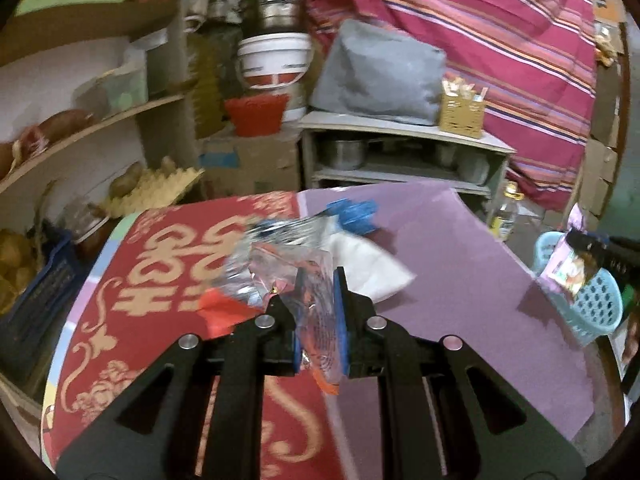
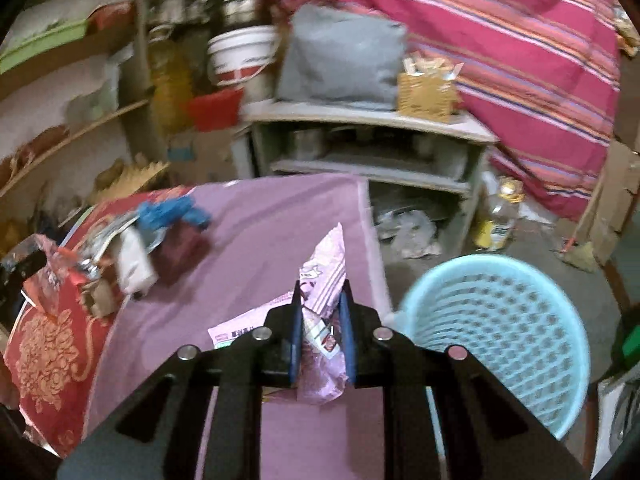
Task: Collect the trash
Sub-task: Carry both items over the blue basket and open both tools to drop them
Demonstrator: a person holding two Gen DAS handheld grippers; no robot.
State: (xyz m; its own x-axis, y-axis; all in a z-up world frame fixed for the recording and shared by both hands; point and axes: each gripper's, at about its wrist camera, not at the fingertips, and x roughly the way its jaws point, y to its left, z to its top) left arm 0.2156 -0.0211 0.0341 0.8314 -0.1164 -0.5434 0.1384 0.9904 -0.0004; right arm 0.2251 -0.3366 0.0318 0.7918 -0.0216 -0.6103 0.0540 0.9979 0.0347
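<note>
Right wrist view: right gripper (image 2: 320,320) pinches a pink wrapper (image 2: 324,280) beside the basket (image 2: 500,320); left gripper (image 1: 316,316) clamps a clear wrapper (image 1: 280,268) above the table (image 1: 460,280). Thin film could slip loose mid-carry.

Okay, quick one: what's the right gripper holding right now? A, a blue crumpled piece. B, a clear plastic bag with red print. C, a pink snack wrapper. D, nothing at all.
C: in the right wrist view the right gripper is clamped on a pink snack wrapper, raised over the purple table cover beside the light blue basket.
</note>
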